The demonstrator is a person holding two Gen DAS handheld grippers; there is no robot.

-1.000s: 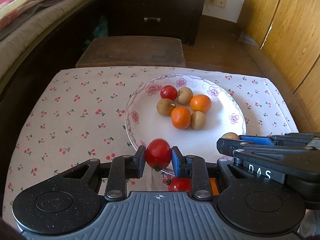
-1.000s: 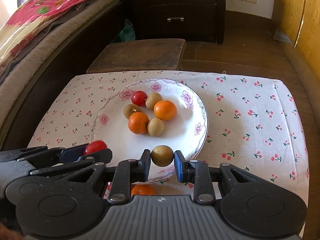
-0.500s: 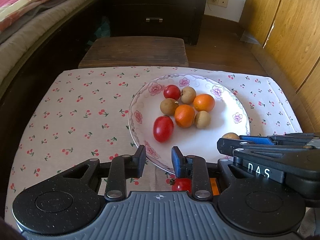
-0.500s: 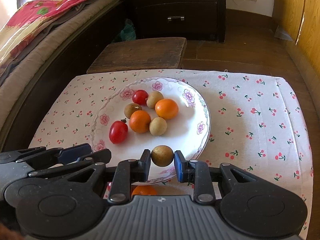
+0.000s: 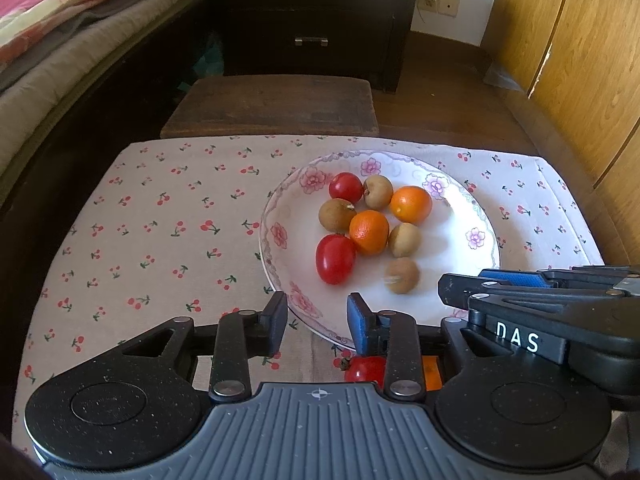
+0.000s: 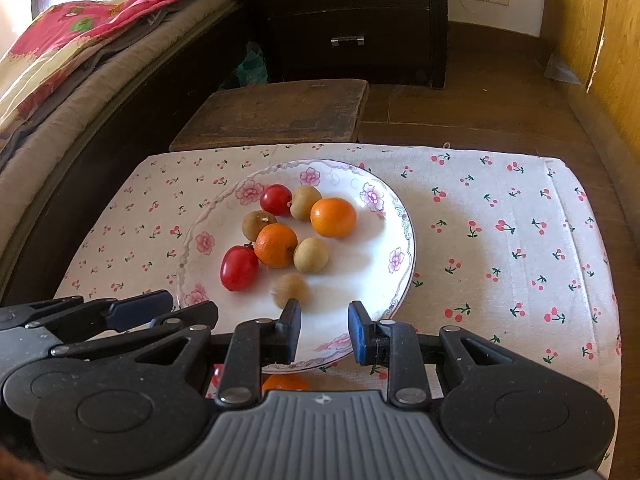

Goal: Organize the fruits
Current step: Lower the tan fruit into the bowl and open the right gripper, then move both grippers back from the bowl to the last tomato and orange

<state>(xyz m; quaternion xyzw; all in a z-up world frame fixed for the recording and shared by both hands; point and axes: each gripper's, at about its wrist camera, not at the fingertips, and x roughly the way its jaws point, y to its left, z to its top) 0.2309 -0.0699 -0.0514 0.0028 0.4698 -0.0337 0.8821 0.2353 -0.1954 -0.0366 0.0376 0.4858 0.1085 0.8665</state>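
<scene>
A white floral plate (image 5: 476, 216) (image 6: 396, 216) holds two red tomatoes, two oranges and several brown longans. The oblong tomato (image 5: 335, 258) (image 6: 239, 267) lies at the plate's near left. A brown longan (image 5: 402, 275) (image 6: 291, 289) lies blurred on the plate just ahead of my right gripper. My left gripper (image 5: 317, 322) is open and empty over the plate's near rim. My right gripper (image 6: 324, 334) is open and empty. A tomato (image 5: 364, 369) and an orange (image 6: 286, 382) lie on the cloth under the grippers, mostly hidden.
The plate sits on a cherry-print cloth (image 5: 168, 232) over a low table. A dark wooden stool (image 5: 272, 104) stands behind it, a bed (image 5: 60, 40) at the left, a dresser (image 5: 316, 20) at the back, and wooden cabinets (image 5: 580, 60) at the right.
My left gripper opened and left the oblong tomato on the plate. My right gripper then opened and dropped its longan, which now lies on the plate.
</scene>
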